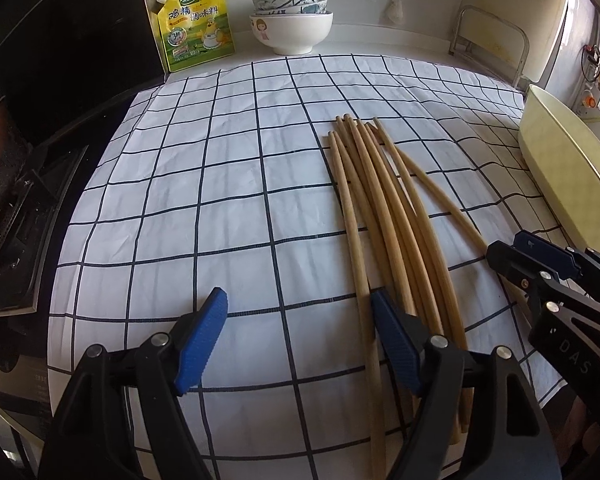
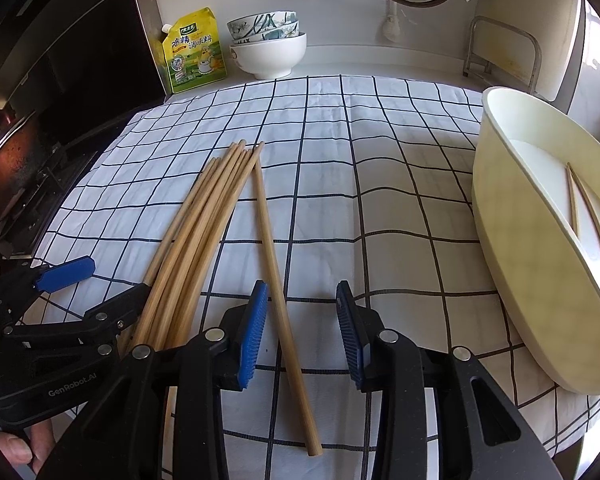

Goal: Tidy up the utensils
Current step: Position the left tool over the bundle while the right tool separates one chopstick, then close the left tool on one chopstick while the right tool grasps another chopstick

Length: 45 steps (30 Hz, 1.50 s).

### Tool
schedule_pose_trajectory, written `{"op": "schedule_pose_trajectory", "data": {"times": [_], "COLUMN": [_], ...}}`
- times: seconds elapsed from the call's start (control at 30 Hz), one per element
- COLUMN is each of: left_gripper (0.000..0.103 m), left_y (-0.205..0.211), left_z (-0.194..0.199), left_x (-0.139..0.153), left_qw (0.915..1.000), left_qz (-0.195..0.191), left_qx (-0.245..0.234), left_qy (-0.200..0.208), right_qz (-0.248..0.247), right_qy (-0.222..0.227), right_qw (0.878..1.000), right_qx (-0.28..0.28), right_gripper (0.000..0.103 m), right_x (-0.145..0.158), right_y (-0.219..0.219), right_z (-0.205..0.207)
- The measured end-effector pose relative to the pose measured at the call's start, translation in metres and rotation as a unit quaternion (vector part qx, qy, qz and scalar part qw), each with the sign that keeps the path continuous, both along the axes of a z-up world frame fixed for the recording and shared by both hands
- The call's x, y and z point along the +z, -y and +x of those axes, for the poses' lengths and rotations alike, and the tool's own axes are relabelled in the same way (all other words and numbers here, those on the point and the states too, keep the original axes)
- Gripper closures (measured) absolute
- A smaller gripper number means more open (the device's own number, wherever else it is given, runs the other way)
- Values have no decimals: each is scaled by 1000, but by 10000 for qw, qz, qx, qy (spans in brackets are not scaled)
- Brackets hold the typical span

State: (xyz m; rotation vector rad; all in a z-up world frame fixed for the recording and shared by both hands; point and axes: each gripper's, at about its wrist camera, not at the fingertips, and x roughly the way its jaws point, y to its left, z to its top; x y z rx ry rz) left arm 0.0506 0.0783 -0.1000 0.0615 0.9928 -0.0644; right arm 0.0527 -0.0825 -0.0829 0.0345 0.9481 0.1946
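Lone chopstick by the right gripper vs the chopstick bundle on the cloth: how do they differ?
The lone chopstick lies apart, between the right gripper's open jaws; the chopstick bundle lies just outside them, beside the left gripper. The lone one is a single stick; the bundle is several, packed and overlapping. Both are plain wood, flat on the checked cloth.

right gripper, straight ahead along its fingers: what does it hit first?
Likely the single chopstick lying apart from the bundle, on the checked cloth. It runs between the right gripper's open fingers, nearer the left one. Depth is unclear; the fingers may meet the cloth alongside it.
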Motion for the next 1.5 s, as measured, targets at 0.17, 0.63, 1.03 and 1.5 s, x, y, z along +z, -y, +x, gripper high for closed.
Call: {"op": "schedule_pose_trajectory", "data": {"times": [0.17, 0.63, 1.03, 1.5], "left_gripper": [29, 36, 90, 96], "left_y": [-5, -2, 11, 1], "left_z": [3, 19, 16, 21], "left_x": [-1, -1, 3, 15], "left_qw": [10000, 9999, 9997, 9984], "left_qz": [6, -77, -102, -549], "left_qx": [65, 86, -212, -144], "left_qy": [9, 23, 95, 66], "right_qz": [-54, -476, -570, -165], "right_qy": [-25, 31, 130, 312], "right_qw": [10000, 9986, 9970, 9994], "right_qx": [65, 224, 505, 69], "right_gripper": [68, 67, 95, 97], "right_x": [-2, -6, -6, 10], "right_y": [-4, -22, -35, -8], "right_z": [0, 16, 20, 19]}}
